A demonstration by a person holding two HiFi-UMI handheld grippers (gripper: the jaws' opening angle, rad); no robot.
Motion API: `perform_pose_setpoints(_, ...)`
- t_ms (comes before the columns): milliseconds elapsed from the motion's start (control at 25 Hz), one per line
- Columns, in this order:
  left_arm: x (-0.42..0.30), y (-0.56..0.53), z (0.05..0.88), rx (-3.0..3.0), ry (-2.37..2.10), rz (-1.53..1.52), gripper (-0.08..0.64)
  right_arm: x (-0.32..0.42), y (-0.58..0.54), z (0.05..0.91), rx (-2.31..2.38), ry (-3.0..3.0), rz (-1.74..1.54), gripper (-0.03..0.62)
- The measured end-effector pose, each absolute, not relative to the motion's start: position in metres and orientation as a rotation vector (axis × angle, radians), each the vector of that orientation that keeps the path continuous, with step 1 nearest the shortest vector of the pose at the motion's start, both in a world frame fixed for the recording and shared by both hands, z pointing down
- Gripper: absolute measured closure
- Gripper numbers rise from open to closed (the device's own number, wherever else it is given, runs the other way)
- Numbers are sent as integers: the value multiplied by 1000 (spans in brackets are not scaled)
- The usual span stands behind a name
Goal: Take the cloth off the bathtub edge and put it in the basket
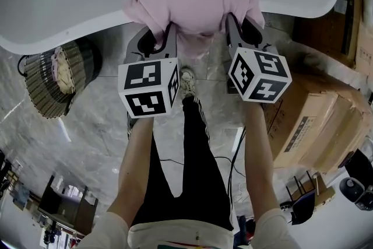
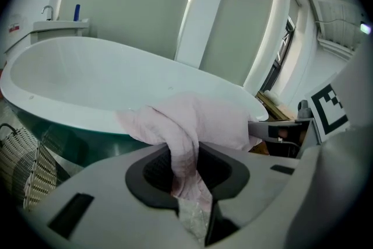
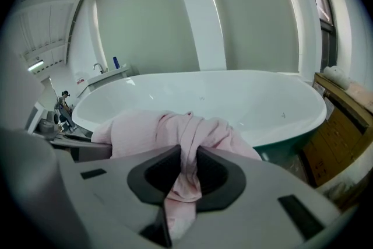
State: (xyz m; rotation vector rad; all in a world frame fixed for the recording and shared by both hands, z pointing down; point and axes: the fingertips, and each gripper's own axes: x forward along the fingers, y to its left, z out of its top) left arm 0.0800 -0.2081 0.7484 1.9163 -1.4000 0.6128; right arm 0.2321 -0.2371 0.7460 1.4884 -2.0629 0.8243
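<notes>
A pale pink cloth [image 1: 186, 0] lies bunched over the near edge of the white bathtub [image 1: 70, 9]. My left gripper [image 1: 158, 37] is shut on the cloth's left part; a fold [image 2: 185, 167] is pinched between its dark pads. My right gripper [image 1: 240, 32] is shut on the right part, with a fold of the cloth [image 3: 186, 175] squeezed in its jaws. The woven basket [image 1: 55, 76] stands on the floor to the left under the tub rim, with a bit of pink fabric in it.
Cardboard boxes [image 1: 317, 119] stand on the marble floor to the right. The person's legs and shoe [image 1: 187, 81] are below the grippers. Cables run along the floor. A tap and a bottle [image 2: 76, 11] stand at the tub's far end.
</notes>
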Motion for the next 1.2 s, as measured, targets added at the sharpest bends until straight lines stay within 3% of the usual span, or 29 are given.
perform_pose_setpoints(680,71,-223,673,2011,-1483,516,474,225,-239,672,1553,-2141,691,523)
perform_pose_setpoints(1200,60,-262,447,2195,-1561,352,474,215,-263,450,1739,-2259,588,523)
